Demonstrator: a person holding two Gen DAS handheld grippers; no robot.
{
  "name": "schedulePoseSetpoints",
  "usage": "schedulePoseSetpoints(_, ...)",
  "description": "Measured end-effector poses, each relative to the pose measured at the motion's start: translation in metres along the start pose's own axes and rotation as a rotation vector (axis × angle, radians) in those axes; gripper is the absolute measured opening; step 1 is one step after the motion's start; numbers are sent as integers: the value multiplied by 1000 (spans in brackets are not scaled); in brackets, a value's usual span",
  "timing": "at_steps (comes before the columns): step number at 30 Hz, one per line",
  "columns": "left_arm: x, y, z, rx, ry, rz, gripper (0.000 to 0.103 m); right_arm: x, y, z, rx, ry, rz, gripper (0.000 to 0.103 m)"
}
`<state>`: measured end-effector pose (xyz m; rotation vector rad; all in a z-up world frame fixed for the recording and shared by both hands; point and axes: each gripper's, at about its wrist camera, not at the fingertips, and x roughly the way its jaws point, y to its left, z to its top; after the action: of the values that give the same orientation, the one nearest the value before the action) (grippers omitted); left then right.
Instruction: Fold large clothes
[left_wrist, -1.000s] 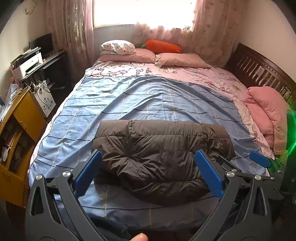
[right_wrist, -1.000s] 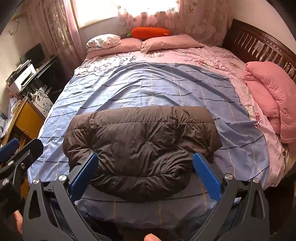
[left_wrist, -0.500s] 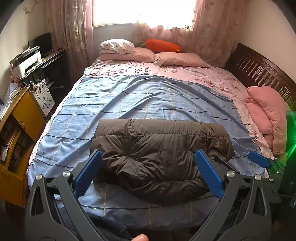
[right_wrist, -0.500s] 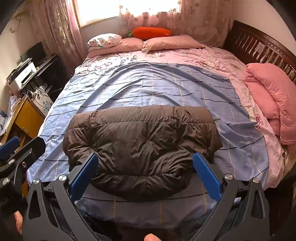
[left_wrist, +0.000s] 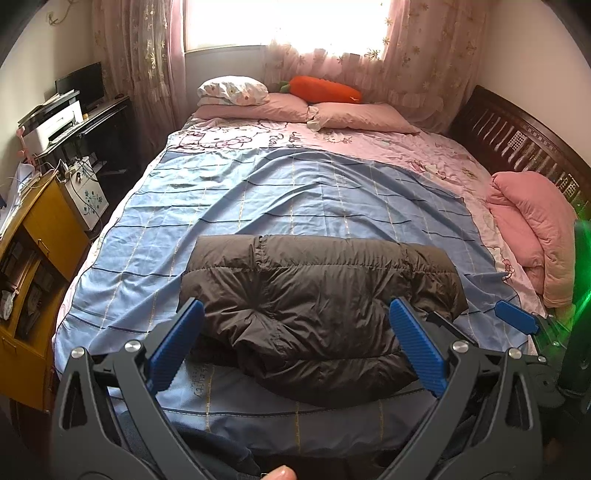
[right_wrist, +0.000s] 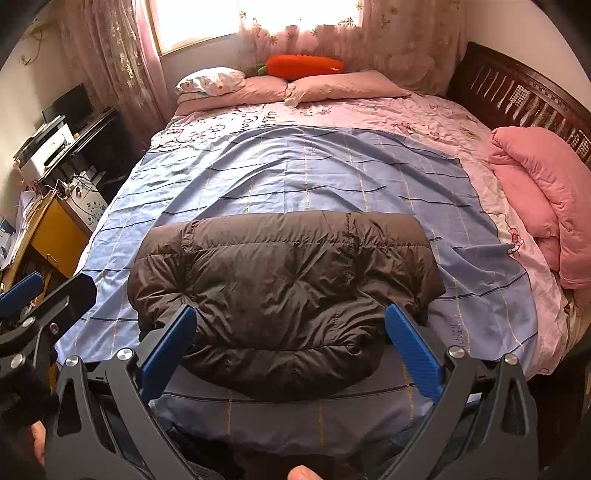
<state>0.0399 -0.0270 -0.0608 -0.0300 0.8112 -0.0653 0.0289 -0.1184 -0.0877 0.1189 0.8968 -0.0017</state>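
A dark brown puffer jacket (left_wrist: 317, 306) lies folded into a compact bundle on the blue checked sheet (left_wrist: 295, 199) near the bed's foot edge; it also shows in the right wrist view (right_wrist: 284, 291). My left gripper (left_wrist: 295, 343) is open and empty, held above the near edge of the jacket. My right gripper (right_wrist: 290, 339) is open and empty too, over the jacket's near edge. The right gripper's blue tip (left_wrist: 515, 321) shows at the right of the left wrist view; the left gripper (right_wrist: 33, 299) shows at the left of the right wrist view.
Pink pillows (left_wrist: 306, 110) and an orange carrot cushion (left_wrist: 325, 88) lie at the head. A folded pink quilt (right_wrist: 539, 199) sits on the right by the wooden bed frame (right_wrist: 517, 92). A yellow cabinet (left_wrist: 40, 254) and a desk with a printer (left_wrist: 59, 125) stand left.
Both grippers have drawn back and up a little from the jacket. The jacket has not moved and both grippers stay open.
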Motion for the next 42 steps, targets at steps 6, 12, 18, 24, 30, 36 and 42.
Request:
schedulePoseSetpoints(6,1,0,-1,1,3,0,101,0,0,0,1,1,0,102)
schedulePoseSetpoints(12,1,-1,-2,-1,6,0,101,0,2,-1,1,1,1,102)
schedulePoseSetpoints(18,2,-1,-2,-4,7,0,101,0,2,-1,0,1,2,102)
schedulePoseSetpoints(24,1,-2,-2,-3,6,1,101,-1,3,-2,0,0,1,102)
schedulePoseSetpoints(30,1,-2,-2,-3,8,2,101,0,4,-2,-5,0,2,102)
schedulePoseSetpoints(36,1,-1,-2,-3,8,5,101,-1,5,-2,-6,-1,1,102)
schedulePoseSetpoints(42,2,-1,-3,-4,9,6,101,-1,4,-1,-10,1,5,102)
